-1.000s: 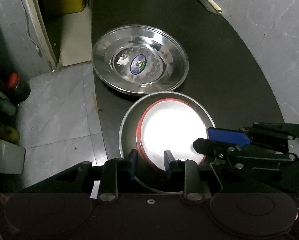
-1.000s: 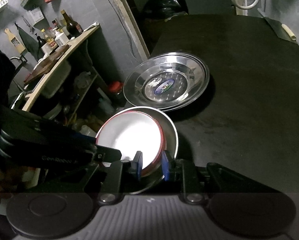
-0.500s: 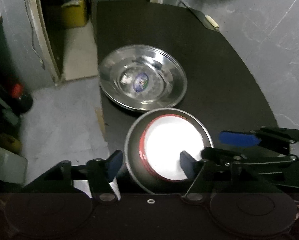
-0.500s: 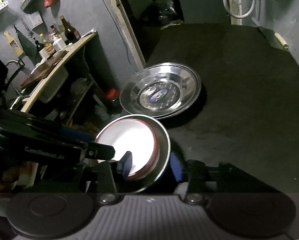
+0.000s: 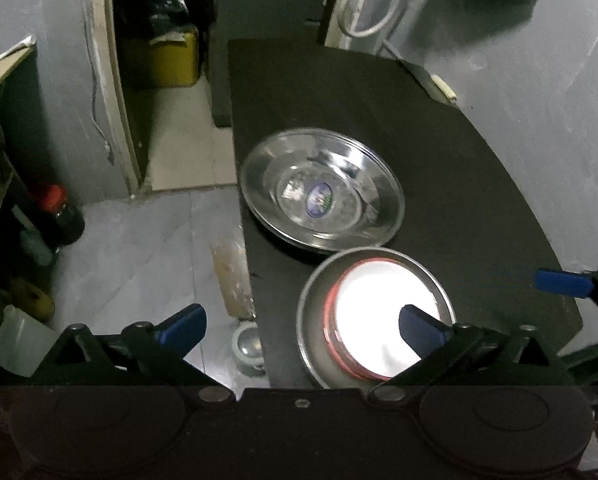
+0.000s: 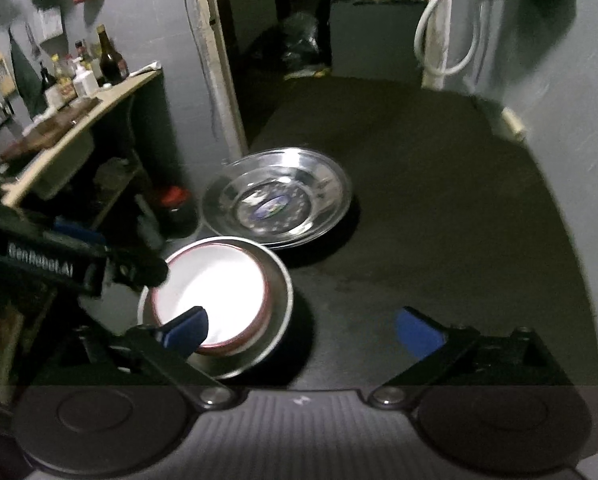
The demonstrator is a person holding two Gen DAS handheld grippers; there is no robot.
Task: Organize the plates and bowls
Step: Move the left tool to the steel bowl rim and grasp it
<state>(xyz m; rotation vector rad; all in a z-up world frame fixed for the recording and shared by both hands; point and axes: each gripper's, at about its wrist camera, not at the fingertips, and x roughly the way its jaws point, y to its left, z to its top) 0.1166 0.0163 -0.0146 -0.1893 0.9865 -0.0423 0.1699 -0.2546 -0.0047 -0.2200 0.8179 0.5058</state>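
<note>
Black table (image 5: 439, 168) carrying two sets of dishware near its left edge. Large steel plate (image 5: 321, 188) lying farther back, label sticker at its centre; also showing in the right wrist view (image 6: 277, 196). Steel bowl (image 5: 313, 320) sitting nearer, its far rim just beside or touching the plate's near rim; contact cannot be told. Red-rimmed white bowl (image 5: 379, 300) nesting upright inside the steel bowl, shifted toward the steel bowl's right wall in the left wrist view. Same nested pair showing in the right wrist view: steel bowl (image 6: 281, 300), white bowl (image 6: 215, 280).

Left tongs (image 5: 301, 322) opening, jaws standing wide: one blue pad hanging over the floor off the table's edge, the other pad overlapping the white bowl's interior in the view. No pad pressing on either bowl; nothing being gripped.

Right tongs (image 6: 301, 326) opening, jaws likewise wide: left pad overlapping the white bowl's near rim in the view, right pad over bare table. No pressing on the bowls showing; nothing being held.

Right tongs also entering the left wrist view from the right (image 5: 567, 284); left tongs crossing the right wrist view from the left (image 6: 111, 260).

Red-capped dark jar (image 5: 61, 216) standing on the floor left of the table.
</note>
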